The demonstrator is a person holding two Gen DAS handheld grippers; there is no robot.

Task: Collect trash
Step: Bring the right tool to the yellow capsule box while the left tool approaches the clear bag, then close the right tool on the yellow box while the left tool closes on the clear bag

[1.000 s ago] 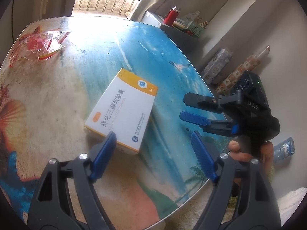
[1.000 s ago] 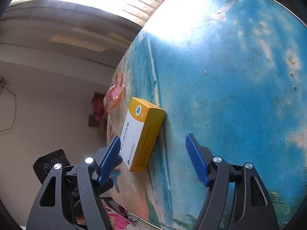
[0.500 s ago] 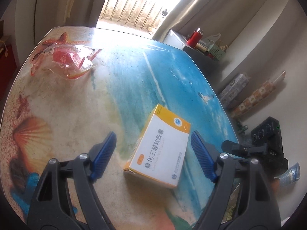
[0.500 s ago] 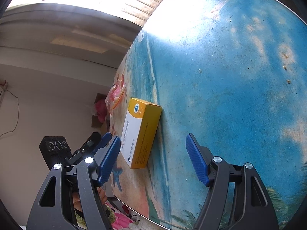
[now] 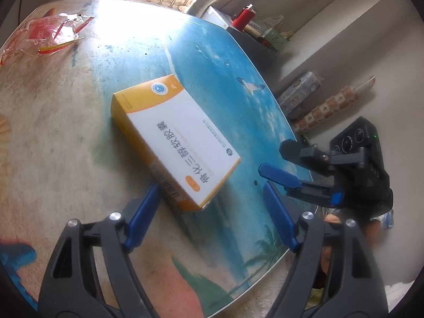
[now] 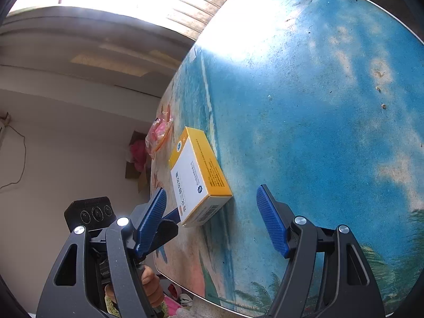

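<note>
Since the earlier frame the left tongs (image 5: 209,217) are closing in on the medicine box (image 5: 176,143), spread wide, one blue pad just beside its near corner, to straddle it. The box is lying flat on the surface (image 5: 66,122); the right tongs (image 6: 212,220), spread and empty, are waiting at three o'clock.

I see the orange/white med box (image 5: 176,143) flat on the table, centre frame; crumpled red/clear wrapper (image 5: 45,34) at 10 o'clock, far edge.

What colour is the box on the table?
The box is white on top with orange-yellow edges, clearest in the left wrist view.
</note>
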